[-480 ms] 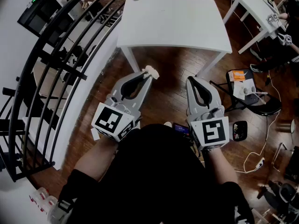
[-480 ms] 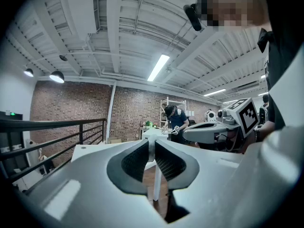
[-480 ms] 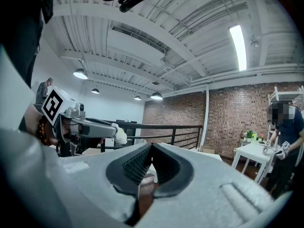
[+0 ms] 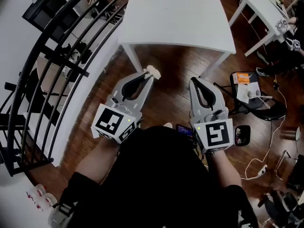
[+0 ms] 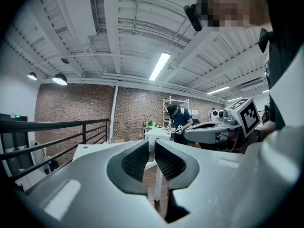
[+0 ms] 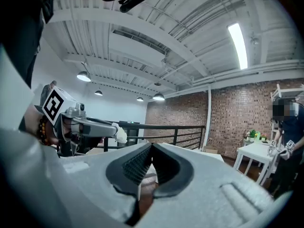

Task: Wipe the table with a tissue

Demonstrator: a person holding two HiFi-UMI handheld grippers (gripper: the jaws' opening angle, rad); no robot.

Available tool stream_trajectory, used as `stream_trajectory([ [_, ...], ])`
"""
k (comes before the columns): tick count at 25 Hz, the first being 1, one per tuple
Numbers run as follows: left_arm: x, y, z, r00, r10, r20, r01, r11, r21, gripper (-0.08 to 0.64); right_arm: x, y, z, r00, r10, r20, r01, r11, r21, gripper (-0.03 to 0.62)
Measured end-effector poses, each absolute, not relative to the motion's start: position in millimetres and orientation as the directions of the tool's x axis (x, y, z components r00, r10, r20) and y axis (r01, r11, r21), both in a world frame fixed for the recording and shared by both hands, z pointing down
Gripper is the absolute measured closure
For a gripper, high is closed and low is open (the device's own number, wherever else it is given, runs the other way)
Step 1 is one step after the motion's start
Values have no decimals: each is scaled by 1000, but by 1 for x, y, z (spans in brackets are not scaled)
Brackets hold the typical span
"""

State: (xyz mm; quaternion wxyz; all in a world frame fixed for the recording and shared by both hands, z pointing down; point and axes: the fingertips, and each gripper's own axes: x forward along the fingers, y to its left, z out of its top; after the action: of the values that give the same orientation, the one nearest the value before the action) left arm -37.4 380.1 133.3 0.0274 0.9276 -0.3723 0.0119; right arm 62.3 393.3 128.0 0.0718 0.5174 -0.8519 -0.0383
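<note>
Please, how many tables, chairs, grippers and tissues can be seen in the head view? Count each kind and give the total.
Tables: 2
Chairs: 1
Grippers: 2
Tissues: 1
Total: 6

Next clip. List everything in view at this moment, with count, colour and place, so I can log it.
Table: one, white, ahead of the person.
Second table: one, white, far right.
Floor: dark wood, under everything.
Railing: one, black, along the left.
Chair: one, black, right of the person, small items on it.
Other person: one, dark top, by the second table.
Tissue: one, white, pinched at the left claw's tip.
Left claw: grey, shut on the tissue, short of the table.
Right claw: grey, shut, empty.
</note>
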Motion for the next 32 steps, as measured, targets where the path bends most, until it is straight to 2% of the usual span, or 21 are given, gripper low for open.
stream_trajectory([
  [17,-23,367,129,706,-705,60,-708,-705,42,508,76,379,130,-471,-877,91,-869,479,123,600],
  [32,-27,270,144,709,-703,53,-705,-704,93,508,69,281,133,-478,-867,137,-858,495,137,600],
])
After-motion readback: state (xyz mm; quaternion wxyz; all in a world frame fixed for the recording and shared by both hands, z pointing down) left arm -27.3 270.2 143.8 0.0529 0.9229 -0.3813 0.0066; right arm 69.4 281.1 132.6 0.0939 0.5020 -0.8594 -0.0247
